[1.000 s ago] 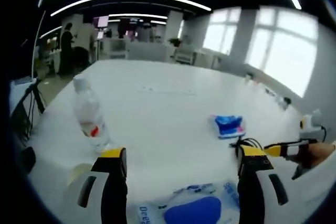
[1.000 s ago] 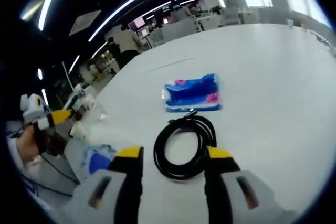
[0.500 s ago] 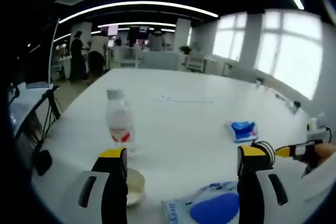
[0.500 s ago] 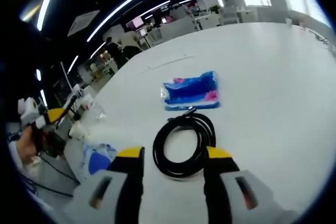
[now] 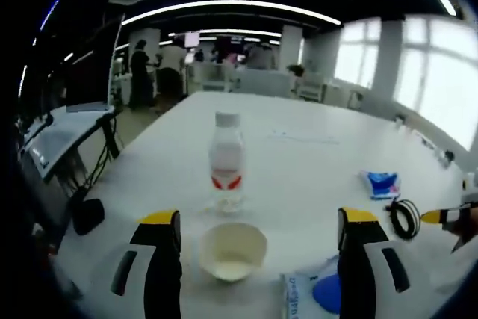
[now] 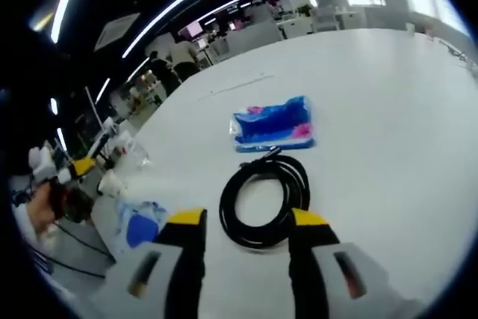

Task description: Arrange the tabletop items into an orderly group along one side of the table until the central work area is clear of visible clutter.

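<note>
The right hand-held gripper (image 6: 245,222) hangs just above the coiled black cable (image 6: 264,200) on the white surface (image 6: 388,125), jaws apart and holding nothing, the near arc of the coil lying between their yellow tips. The cable sits dead ahead of it, and the blue snack packet (image 6: 273,124) lies just beyond, long axis across the view. The left hand-held gripper (image 5: 258,222) is also spread and empty, aimed at a small cream bowl (image 5: 233,249) with a clear water bottle (image 5: 226,160) upright just behind; a blue-and-white pouch (image 5: 320,296) lies by its right jaw. For the cable, the right gripper is plainly the nearer, and looks set to descend and close on the coil's near edge.
</note>
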Motion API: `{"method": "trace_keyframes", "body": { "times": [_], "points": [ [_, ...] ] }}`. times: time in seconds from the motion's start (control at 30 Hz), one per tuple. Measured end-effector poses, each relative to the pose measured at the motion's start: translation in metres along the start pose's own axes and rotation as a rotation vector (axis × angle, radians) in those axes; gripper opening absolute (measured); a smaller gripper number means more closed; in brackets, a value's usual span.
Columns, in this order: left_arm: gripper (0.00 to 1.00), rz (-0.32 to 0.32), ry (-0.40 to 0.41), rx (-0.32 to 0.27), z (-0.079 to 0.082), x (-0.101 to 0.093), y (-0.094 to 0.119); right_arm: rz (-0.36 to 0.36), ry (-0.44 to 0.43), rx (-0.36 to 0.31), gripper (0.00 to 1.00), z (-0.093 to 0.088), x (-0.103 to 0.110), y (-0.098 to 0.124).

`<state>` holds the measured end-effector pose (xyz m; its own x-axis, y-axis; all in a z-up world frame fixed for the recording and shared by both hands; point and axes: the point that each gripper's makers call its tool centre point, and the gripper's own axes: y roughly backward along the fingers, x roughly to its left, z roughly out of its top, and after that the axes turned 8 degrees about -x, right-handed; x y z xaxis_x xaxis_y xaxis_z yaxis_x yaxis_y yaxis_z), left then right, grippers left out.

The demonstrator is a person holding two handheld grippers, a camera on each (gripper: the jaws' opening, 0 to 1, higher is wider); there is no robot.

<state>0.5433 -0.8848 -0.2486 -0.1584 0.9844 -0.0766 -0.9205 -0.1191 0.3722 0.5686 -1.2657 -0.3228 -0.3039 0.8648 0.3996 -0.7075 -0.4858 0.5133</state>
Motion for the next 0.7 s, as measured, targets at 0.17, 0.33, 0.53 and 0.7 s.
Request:
{"method": "trace_keyframes", "body": {
  "times": [0.17, 0.33, 0.53, 0.7],
  "points": [
    [0.83, 0.067, 0.117, 0.031, -0.016, 0.011, -0.005, -0.008, -0.011, -0.004, 0.41, 0.001, -0.001, 0.001],
    [0.81, 0.088, 0.094, 0.071, -0.024, 0.015, -0.012, -0.023, -0.023, -0.008, 0.40, -0.002, -0.007, 0.006],
    [0.79, 0.106, 0.090, 0.094, -0.030, 0.014, -0.019, -0.054, -0.063, -0.014, 0.40, -0.005, -0.018, 0.011],
    [0.69, 0.109, 0.069, 0.140, -0.044, 0.016, -0.021, -0.062, -0.066, -0.018, 0.39, -0.005, -0.018, 0.013]
  ]
}}
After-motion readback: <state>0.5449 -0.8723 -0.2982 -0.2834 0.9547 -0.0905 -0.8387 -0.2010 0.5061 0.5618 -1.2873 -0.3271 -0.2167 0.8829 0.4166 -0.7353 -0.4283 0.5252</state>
